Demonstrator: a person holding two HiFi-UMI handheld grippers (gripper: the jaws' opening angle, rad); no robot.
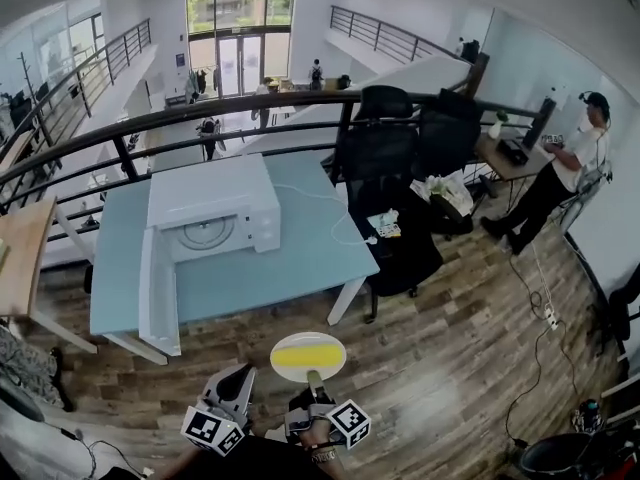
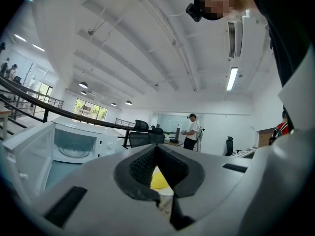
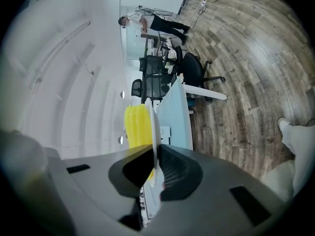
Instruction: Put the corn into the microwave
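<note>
The microwave (image 1: 213,206) stands open at 11 o'clock, and the strip of desk (image 1: 290,268) before its mouth lies bare. Its door (image 1: 160,290) juts past the desk edge at the mouth's 9 o'clock side; chairs (image 1: 390,153) crowd the desk's 2 o'clock corner.

My left gripper (image 1: 240,375) and right gripper (image 1: 314,378) present as grey moulded shells with dark rectangular slots (image 2: 66,205) and black ribbed pads (image 2: 141,163), each carrying a cube (image 1: 212,430) of black-and-white square markers; my top (image 1: 250,465) is dark
</note>
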